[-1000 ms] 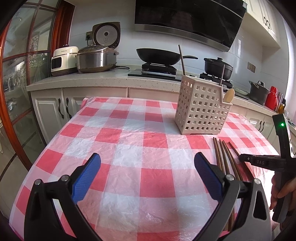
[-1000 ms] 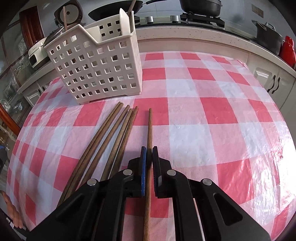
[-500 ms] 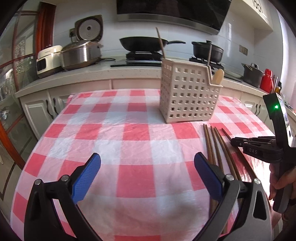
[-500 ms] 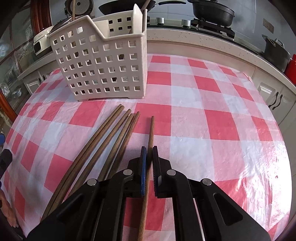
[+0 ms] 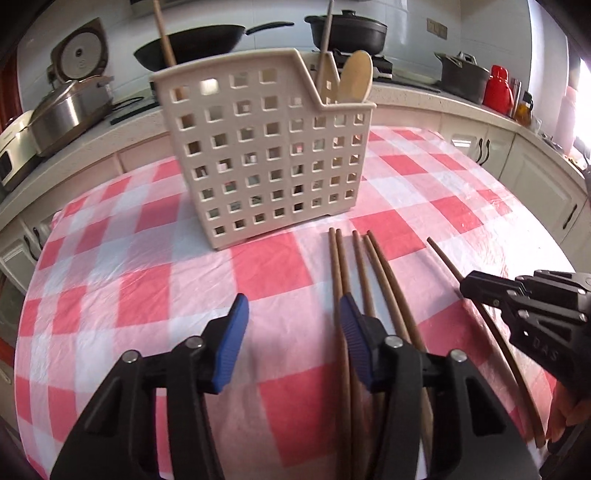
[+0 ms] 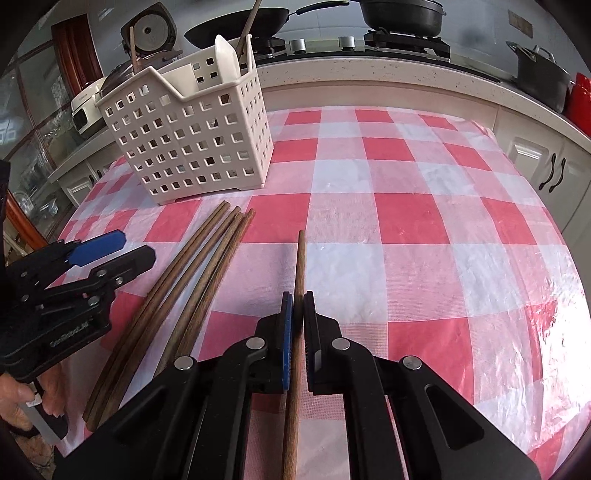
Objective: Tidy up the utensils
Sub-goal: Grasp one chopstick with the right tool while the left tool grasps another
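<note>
On the table (image 6: 406,229) the basket (image 5: 266,155) stood behind a bundle of chopsticks (image 5: 364,269). One lone chopstick (image 6: 300,266) lay to their right, apart. A spoon (image 5: 355,75) stood in the basket's right compartment; the stove (image 6: 369,42) sat behind.

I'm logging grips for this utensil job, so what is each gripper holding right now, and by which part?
The right gripper clamps one brown wooden chopstick around mid-length. The left gripper, jaws just closing, holds nothing; the bundle of brown chopsticks lies beside it.

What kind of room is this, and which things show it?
Most likely a home kitchen: a wok and a black pot sit on a gas stove, a rice cooker stands on the counter, with white cabinets below.
</note>
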Demonstrator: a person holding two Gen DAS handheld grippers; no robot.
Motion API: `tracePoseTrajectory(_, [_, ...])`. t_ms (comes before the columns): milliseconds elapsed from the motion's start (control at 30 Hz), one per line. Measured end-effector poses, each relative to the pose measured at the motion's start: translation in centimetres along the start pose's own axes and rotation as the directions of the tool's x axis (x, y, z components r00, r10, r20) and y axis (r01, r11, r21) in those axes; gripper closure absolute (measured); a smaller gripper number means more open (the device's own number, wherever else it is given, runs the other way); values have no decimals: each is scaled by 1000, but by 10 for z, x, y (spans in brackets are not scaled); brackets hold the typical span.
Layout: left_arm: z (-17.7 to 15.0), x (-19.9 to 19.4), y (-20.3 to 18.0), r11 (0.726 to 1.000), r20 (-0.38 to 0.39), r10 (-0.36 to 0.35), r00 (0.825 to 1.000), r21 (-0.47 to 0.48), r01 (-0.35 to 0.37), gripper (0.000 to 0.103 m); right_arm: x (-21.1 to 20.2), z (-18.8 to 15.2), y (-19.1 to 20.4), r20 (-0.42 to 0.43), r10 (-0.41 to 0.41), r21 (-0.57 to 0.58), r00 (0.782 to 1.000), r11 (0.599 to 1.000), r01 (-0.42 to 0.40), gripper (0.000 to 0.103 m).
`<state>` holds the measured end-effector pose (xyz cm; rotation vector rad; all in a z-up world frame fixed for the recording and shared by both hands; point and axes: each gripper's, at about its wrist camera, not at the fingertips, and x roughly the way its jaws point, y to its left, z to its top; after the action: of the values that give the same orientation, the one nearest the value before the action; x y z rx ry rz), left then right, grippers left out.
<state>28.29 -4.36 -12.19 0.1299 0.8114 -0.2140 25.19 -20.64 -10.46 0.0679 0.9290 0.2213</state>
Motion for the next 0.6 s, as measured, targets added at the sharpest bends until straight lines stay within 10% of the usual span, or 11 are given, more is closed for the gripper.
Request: tracePoseTrajectory(600, [11,31,-12,999,-78,2,997,37,1,64,4,1,-9,-6,41,14,999,999,-41,96])
